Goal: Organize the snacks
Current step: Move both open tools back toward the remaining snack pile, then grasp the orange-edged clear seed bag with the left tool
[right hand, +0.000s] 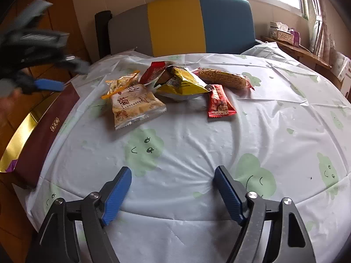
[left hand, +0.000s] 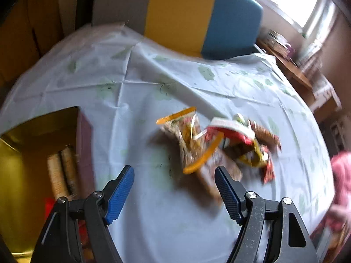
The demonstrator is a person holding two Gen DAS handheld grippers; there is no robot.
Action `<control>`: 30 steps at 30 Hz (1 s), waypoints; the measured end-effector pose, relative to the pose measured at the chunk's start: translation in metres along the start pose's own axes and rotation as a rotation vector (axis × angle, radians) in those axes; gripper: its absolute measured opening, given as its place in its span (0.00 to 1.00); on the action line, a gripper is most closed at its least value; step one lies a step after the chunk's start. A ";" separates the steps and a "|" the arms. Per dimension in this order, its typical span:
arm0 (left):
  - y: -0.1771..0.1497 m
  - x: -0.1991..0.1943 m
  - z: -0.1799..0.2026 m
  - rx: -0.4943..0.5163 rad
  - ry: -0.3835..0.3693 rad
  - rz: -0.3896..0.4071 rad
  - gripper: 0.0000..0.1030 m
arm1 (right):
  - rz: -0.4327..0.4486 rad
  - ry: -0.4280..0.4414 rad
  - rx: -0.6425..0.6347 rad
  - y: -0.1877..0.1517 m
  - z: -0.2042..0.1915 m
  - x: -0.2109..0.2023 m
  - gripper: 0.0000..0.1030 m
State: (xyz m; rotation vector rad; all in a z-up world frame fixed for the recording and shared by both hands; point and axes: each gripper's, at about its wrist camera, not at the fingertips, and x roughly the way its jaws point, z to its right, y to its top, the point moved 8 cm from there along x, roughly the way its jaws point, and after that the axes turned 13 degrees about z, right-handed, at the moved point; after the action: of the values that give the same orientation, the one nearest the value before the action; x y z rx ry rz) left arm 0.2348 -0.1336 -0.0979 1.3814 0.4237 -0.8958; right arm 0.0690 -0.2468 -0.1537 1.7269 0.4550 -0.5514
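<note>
Left gripper (left hand: pixel 174 194): jaws spread, empty, above the table near the box side.
Right gripper (right hand: pixel 173 194): jaws spread, empty, over the near edge.
Snacks (right hand: pixel 175 85): heaped mid-table, toward the far edge.
Box (right hand: pixel 47 129): left edge, maroon card, gold-lined.
Advice: pinch one crinkly packet by its flat sealed end.
Cloth (right hand: pixel 186 135): thin, creased plastic.

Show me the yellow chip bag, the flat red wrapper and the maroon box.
yellow chip bag (right hand: pixel 183 83), right wrist view, front face
flat red wrapper (right hand: pixel 220 102), right wrist view, middle
maroon box (right hand: pixel 47 129), right wrist view, side wall
</note>
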 end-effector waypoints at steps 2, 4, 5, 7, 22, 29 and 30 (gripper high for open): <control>0.006 0.022 0.000 -0.047 0.013 -0.033 0.76 | 0.006 0.009 0.005 0.000 0.000 -0.001 0.80; 0.010 0.047 -0.001 -0.103 0.020 -0.075 0.84 | 0.010 0.017 0.009 0.000 0.000 -0.001 0.80; 0.010 0.053 -0.002 -0.119 0.026 -0.088 0.85 | 0.013 0.021 0.011 0.000 0.000 -0.001 0.81; 0.012 0.072 0.001 -0.170 0.014 -0.116 0.85 | 0.017 0.029 0.010 0.000 -0.001 -0.001 0.82; 0.002 0.064 0.004 0.040 0.066 -0.065 0.40 | 0.018 0.036 0.004 0.000 -0.002 -0.001 0.84; -0.031 0.022 -0.005 0.117 0.043 -0.076 0.39 | -0.011 0.050 0.005 0.004 0.000 0.000 0.81; -0.036 0.024 0.001 0.127 0.035 -0.083 0.39 | -0.021 0.049 0.006 0.005 0.002 0.000 0.75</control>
State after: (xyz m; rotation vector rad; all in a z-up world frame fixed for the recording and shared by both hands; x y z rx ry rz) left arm 0.2224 -0.1398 -0.1384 1.5060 0.4600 -0.9815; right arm 0.0723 -0.2495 -0.1500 1.7459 0.5072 -0.5268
